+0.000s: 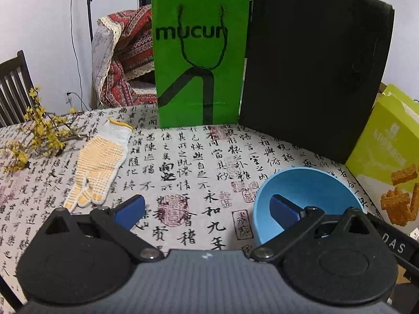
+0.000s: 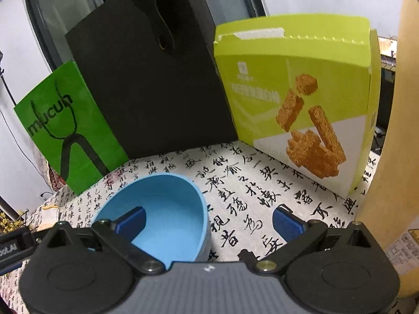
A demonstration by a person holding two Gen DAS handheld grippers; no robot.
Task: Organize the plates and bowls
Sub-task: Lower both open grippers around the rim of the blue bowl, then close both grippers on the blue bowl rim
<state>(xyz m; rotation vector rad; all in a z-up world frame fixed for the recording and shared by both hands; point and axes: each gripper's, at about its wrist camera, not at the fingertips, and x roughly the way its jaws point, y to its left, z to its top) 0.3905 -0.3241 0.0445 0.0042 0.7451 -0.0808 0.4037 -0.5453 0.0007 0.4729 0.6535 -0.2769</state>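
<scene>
A light blue bowl (image 1: 309,191) stands upright on the calligraphy-print tablecloth (image 1: 188,157), at the lower right of the left wrist view. My left gripper (image 1: 207,208) is open; its right fingertip sits over the bowl's inside, its left one over bare cloth. In the right wrist view the same blue bowl (image 2: 167,209) is at the lower left. My right gripper (image 2: 209,218) is open too, with its left fingertip over the bowl's hollow and its right one over the cloth. Neither gripper holds anything. No plate shows in either view.
A green paper bag (image 1: 200,60) and a tall black bag (image 1: 314,65) stand at the table's back. A lime snack box (image 2: 301,99) stands right of them. A knitted glove (image 1: 100,162) and yellow flower twigs (image 1: 34,136) lie at the left. A chair (image 1: 13,89) is beyond.
</scene>
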